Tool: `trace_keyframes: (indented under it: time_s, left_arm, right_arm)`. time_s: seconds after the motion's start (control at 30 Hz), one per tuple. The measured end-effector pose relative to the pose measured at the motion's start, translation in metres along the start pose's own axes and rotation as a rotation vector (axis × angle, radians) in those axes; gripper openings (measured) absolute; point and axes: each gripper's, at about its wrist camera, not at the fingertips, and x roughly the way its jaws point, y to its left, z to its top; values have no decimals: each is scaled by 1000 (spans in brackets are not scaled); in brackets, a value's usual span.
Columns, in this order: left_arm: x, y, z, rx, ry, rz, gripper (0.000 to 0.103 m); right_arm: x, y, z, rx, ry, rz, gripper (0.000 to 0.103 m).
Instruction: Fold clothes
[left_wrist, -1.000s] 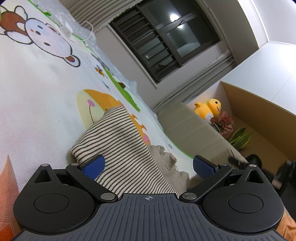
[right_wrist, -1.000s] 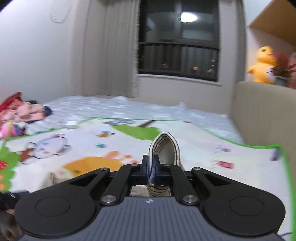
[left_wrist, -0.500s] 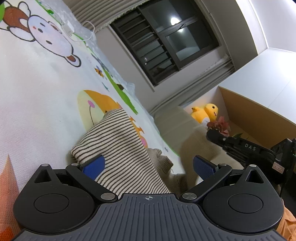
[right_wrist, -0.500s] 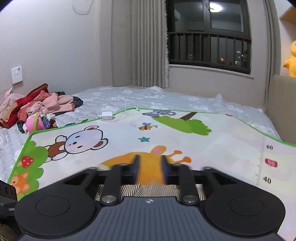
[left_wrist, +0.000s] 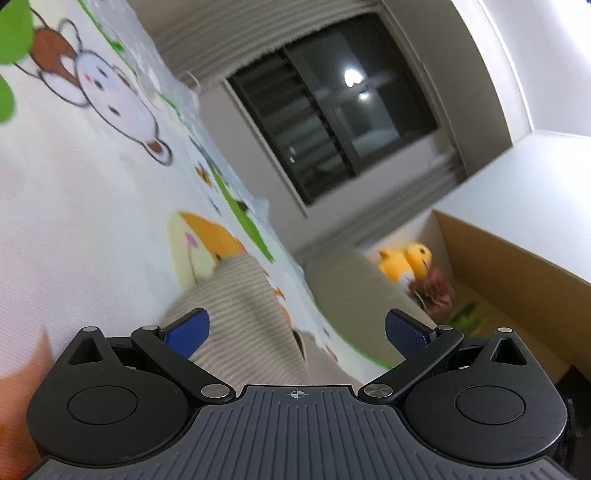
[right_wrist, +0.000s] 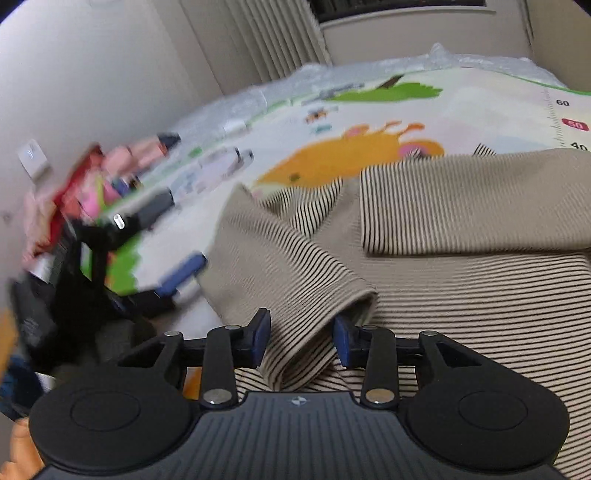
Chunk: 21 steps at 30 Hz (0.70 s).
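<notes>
A beige and black striped sweater (right_wrist: 461, 229) lies on a cartoon play mat (right_wrist: 354, 155), with both sleeves folded in over its body. My right gripper (right_wrist: 301, 338) is open, its blue pads on either side of the left sleeve's cuff (right_wrist: 317, 302), low over the sweater. My left gripper (left_wrist: 295, 332) is open and empty, tilted, just above the sweater's edge (left_wrist: 243, 310). The left gripper also shows blurred in the right wrist view (right_wrist: 177, 277), beside the sweater on the mat.
A pile of pink and red clothes (right_wrist: 85, 184) lies at the mat's left by the wall. A beige sofa back (left_wrist: 354, 280) with yellow plush toys (left_wrist: 406, 262) stands beyond the mat. A dark window (left_wrist: 332, 122) is behind.
My right gripper let go of the sleeve it held up, opened, and dropped low over the sweater. The sleeve now lies folded across the body. My left gripper tilted a little and stayed open.
</notes>
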Motion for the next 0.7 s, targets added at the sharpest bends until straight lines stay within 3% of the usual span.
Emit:
trace_keyframes:
  time_s: [0.17, 0.27, 0.33, 0.4, 0.47, 0.57, 0.7]
  left_arm:
    - [1, -8, -1, 54, -1, 43, 103]
    - [1, -6, 0, 43, 2, 46, 103]
    - [1, -6, 0, 44, 3, 47, 103]
    - [1, -6, 0, 50, 5, 50, 103]
    - [1, -8, 1, 52, 7, 58, 103]
    - [-8, -23, 8, 73, -2, 91, 103]
    - [-21, -60, 13, 183, -1, 99, 103]
  right_arm:
    - [-4, -2, -9, 14, -70, -111, 39]
    - [-12, -6, -14, 26, -77, -115, 49]
    - [-8, -8, -15, 30, -58, -103, 50]
    - [1, -6, -14, 7, -62, -84, 37]
    - [6, 4, -7, -94, -86, -65, 8]
    - [-2, 11, 17, -200, -156, -37, 8]
    - [-39, -1, 69, -270, -313, -54, 8]
